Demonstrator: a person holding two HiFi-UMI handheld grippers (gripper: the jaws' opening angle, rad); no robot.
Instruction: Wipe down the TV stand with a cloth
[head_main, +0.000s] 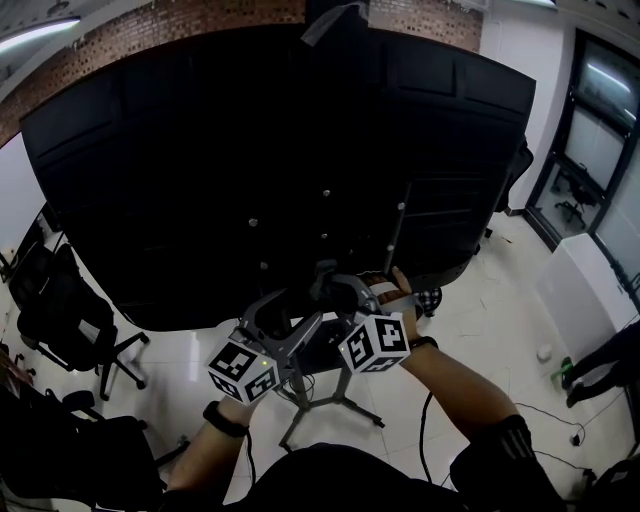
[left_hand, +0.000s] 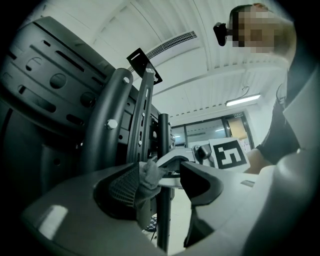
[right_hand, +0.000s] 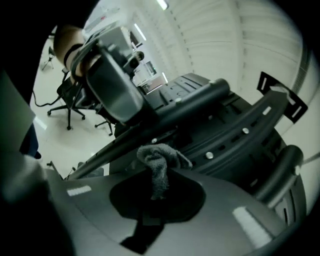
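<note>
Right gripper view — cloth (right_hand: 159, 162) between the fingers (right_hand: 186, 199), against the TV stand (right_hand: 200, 102)

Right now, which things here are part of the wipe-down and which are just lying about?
Job: cloth; stand; right gripper, shut on the cloth; left gripper, open.
Lying about: chair; white cabinet.

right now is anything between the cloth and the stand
Nothing visible stands between them. The right gripper is shut on the cloth, whose bunched end sits right by the stand's bar. The left gripper is open, with one jaw on either side of the pole.
</note>
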